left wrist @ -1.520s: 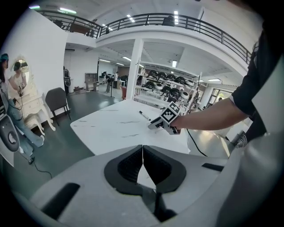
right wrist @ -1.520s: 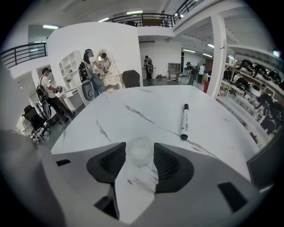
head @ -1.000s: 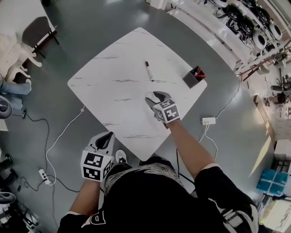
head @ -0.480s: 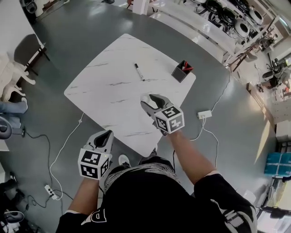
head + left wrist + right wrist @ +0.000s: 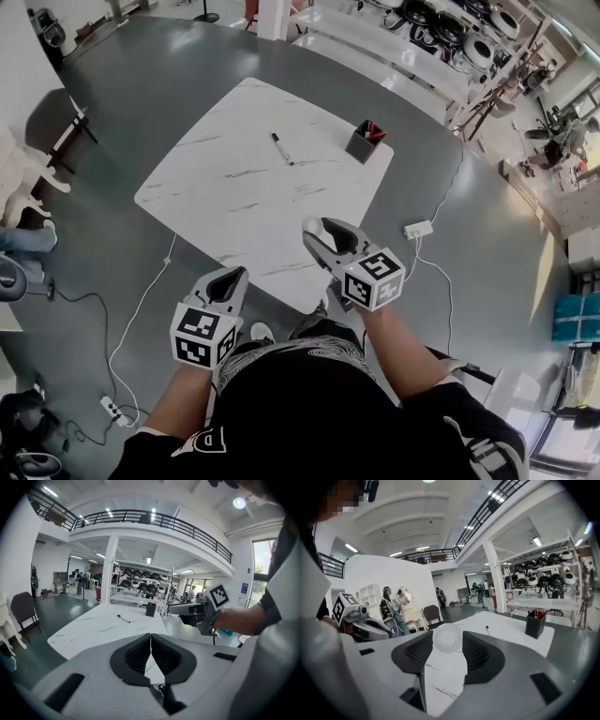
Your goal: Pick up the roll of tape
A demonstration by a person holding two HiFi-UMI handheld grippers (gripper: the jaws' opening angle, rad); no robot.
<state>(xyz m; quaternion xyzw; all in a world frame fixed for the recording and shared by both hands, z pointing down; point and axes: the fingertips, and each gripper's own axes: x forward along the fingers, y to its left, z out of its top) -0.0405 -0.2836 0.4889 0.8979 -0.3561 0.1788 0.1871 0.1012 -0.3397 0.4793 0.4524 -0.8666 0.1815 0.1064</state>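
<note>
A clear, whitish roll of tape [image 5: 448,639] sits upright between the tips of my right gripper [image 5: 448,645], whose pads press on its sides; it hangs above the white marble-look table [image 5: 234,169]. In the head view the right gripper [image 5: 317,231] is over the table's near corner, and the roll is hard to make out there. My left gripper [image 5: 226,281] hovers off the table's near edge, to the left. Its jaws meet with nothing between them [image 5: 150,641].
A black marker [image 5: 281,148] and a dark pen holder [image 5: 364,141] with red pens stand on the table's far side. A power strip [image 5: 417,228] and cables lie on the grey floor. A chair [image 5: 56,122] stands at the left, and shelving with helmets at the back right.
My right gripper has risen off the table with the roll and drawn back toward the person. The left gripper has risen a little.
</note>
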